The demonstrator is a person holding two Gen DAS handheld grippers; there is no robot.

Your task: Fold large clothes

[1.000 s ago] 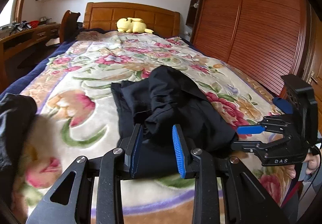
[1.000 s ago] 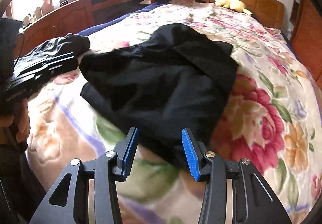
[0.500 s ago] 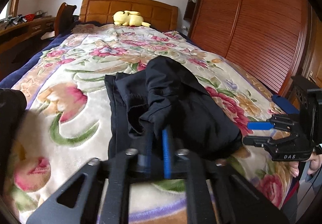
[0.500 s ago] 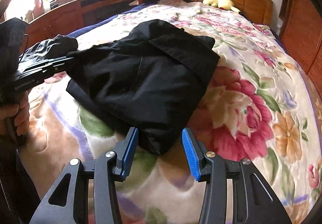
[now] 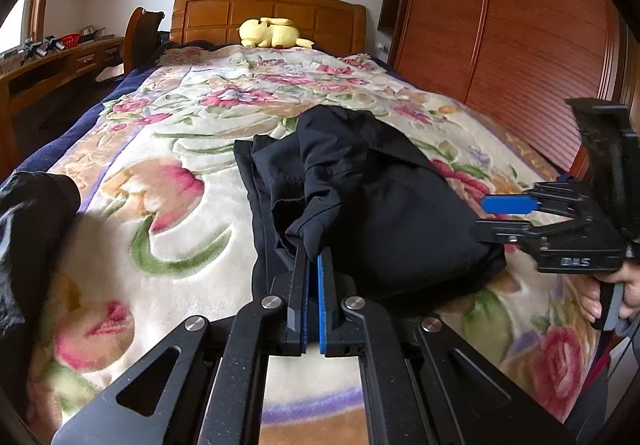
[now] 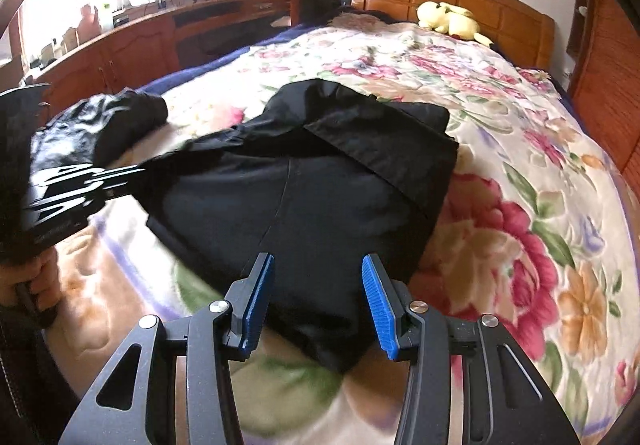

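My left gripper (image 5: 313,257) is clamped on a fold of the black garment (image 5: 384,205); only the right view shows the right gripper (image 6: 318,277) with jaws apart over the hem.

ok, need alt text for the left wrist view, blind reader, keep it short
The left gripper, its blue-padded fingers closed, pinches a corner of a black garment lying crumpled on a floral bedspread. At right, the right gripper is open at the garment's edge. A yellow plush toy sits by the wooden headboard.
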